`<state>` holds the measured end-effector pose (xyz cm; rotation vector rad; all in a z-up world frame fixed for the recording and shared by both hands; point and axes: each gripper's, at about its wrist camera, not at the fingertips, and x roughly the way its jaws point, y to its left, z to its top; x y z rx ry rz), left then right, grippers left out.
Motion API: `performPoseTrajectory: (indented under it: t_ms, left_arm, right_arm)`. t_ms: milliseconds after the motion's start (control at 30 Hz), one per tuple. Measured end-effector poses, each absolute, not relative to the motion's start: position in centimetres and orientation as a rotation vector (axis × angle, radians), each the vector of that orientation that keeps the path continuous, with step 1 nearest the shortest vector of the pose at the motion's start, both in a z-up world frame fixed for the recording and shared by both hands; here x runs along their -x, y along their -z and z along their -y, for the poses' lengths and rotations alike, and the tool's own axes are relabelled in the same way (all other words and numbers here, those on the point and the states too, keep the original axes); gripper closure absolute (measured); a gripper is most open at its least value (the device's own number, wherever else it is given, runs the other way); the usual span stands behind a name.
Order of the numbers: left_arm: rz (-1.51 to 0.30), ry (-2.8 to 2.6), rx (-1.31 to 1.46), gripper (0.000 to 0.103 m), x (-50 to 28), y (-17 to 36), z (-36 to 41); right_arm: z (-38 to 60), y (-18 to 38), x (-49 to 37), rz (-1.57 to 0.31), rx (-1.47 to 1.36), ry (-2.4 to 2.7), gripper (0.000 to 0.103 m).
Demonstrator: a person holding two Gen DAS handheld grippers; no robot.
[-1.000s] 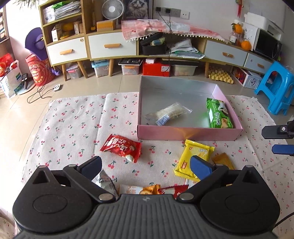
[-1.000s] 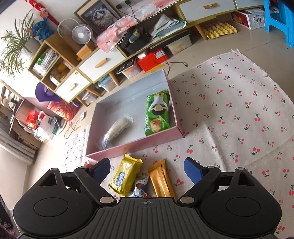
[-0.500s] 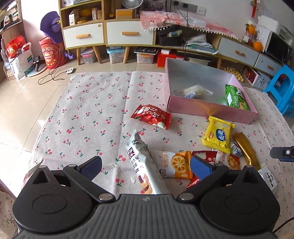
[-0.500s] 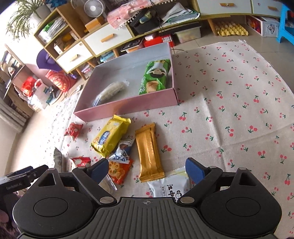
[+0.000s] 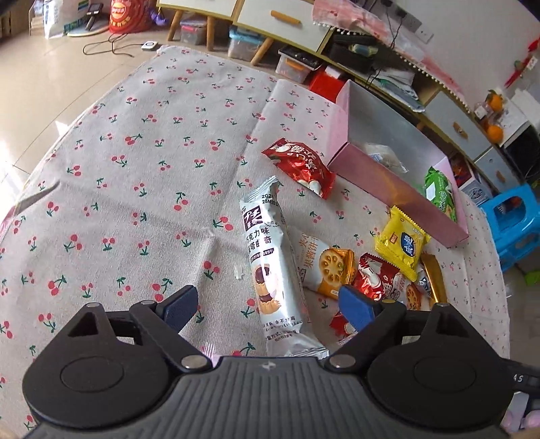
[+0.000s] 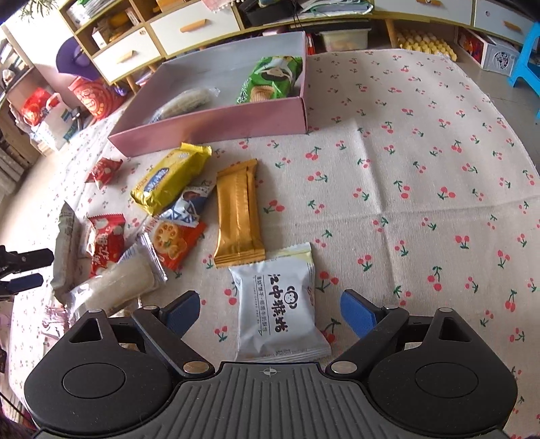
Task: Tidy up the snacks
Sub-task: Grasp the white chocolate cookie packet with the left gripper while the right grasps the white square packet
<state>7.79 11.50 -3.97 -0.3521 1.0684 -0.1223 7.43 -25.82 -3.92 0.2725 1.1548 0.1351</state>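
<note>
A pink box (image 5: 388, 175) (image 6: 216, 123) on the cherry cloth holds a green biscuit pack (image 6: 270, 82) and a clear wrapped roll (image 6: 185, 103). My left gripper (image 5: 268, 304) is open over a long white cookie pack (image 5: 270, 266). Beside that pack lie an orange biscuit pack (image 5: 325, 266), red packs (image 5: 298, 165) and a yellow pack (image 5: 401, 243). My right gripper (image 6: 270, 309) is open over a white square pack (image 6: 278, 304). A gold bar (image 6: 238, 212) lies just beyond that pack.
The cherry-print cloth (image 6: 422, 175) covers the floor. Cabinets with drawers (image 6: 189, 27) and storage bins stand behind the box. A blue stool (image 5: 513, 219) stands at the right. The left gripper's fingers (image 6: 23, 270) show at the right wrist view's left edge.
Both grippers have pulled back from the box and dropped lower over the loose snacks. The left one now faces the long white pack, the right one the white square pack. Both stayed open.
</note>
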Motion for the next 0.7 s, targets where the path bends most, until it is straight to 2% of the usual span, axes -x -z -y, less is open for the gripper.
performPoseTrajectory:
  t_ms: [700]
  left_arm:
    - [-1.102,0.125,0.374,0.054,-7.9,5.1,-10.8]
  right_arm:
    - [23.9,4.8,-6.9,-1.210,-0.124,-0.116,0.011]
